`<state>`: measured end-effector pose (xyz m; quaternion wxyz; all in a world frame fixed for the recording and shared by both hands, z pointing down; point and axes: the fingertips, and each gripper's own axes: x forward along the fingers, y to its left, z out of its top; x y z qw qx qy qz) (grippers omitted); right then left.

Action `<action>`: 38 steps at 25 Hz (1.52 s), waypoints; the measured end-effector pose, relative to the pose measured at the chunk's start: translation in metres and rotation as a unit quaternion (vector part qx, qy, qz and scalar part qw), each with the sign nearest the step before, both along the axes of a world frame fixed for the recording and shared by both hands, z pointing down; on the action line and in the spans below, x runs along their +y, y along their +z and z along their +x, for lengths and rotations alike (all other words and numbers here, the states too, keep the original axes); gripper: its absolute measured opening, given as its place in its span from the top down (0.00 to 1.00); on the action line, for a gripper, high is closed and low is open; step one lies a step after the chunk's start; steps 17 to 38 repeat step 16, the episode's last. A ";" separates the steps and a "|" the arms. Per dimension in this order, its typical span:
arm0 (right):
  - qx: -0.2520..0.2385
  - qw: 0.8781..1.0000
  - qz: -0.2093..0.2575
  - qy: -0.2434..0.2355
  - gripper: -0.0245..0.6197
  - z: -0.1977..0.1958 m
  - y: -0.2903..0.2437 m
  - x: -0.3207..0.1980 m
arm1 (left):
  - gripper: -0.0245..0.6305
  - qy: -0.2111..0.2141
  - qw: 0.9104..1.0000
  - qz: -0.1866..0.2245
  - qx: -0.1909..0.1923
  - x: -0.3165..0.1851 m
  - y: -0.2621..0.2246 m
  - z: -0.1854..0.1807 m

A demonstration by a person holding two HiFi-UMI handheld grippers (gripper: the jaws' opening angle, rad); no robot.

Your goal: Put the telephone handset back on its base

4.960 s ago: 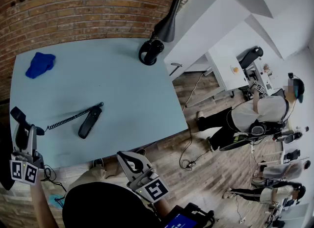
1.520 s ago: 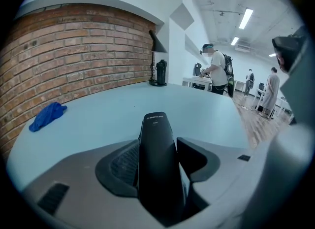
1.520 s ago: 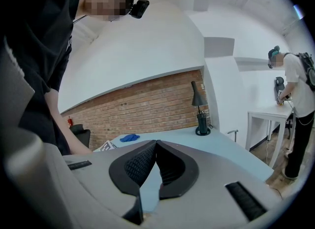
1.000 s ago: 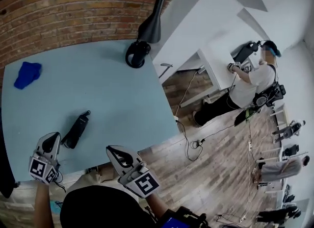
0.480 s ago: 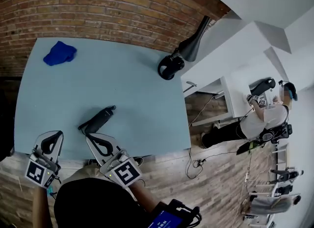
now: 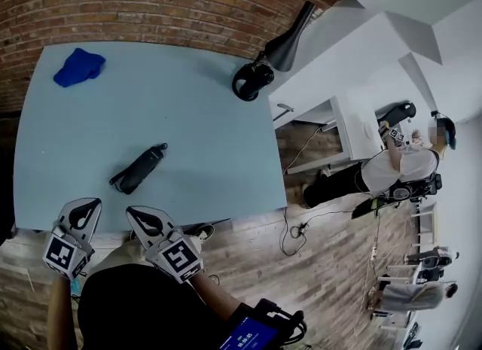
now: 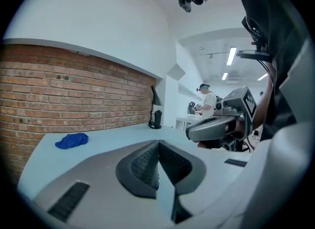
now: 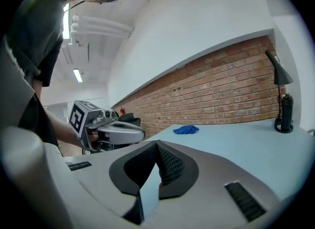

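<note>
A black telephone handset (image 6: 140, 168) lies on the light blue table (image 6: 196, 130), left of the middle, with its cord bunched at its near-left end. No base shows apart from it. My left gripper (image 6: 84, 207) hangs over the table's front edge, shut with nothing in it; in the left gripper view (image 7: 158, 147) its pads meet. Just to its right, my right gripper (image 6: 143, 217) is also shut and empty, pads together in the right gripper view (image 8: 157, 147). Both sit nearer to me than the handset and do not touch it.
A blue cloth (image 6: 78, 66) lies at the table's far left corner. A black desk lamp (image 6: 254, 77) stands at the far right corner. A brick wall (image 6: 151, 2) runs behind the table. To the right are a wood floor, a white desk and a person (image 6: 399, 169).
The view has swung about. My right gripper has come in close beside the left one at the table's front edge. The cord that lay stretched out five seconds ago is now bunched by the handset.
</note>
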<state>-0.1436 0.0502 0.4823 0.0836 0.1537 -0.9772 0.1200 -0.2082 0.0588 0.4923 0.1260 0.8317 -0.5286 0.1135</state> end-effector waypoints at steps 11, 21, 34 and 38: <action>-0.009 0.999 -0.018 0.050 0.94 0.035 0.013 -0.019 | 0.92 0.034 0.999 0.000 0.007 -0.016 0.015 0.025; -0.011 0.998 -0.022 0.057 0.94 0.050 0.017 -0.024 | 0.92 0.038 0.999 -0.009 0.003 -0.017 0.029 0.035; -0.011 0.998 -0.022 0.057 0.94 0.050 0.017 -0.024 | 0.92 0.038 0.999 -0.009 0.003 -0.017 0.029 0.035; -0.011 0.998 -0.022 0.057 0.94 0.050 0.017 -0.024 | 0.92 0.038 0.999 -0.009 0.003 -0.017 0.029 0.035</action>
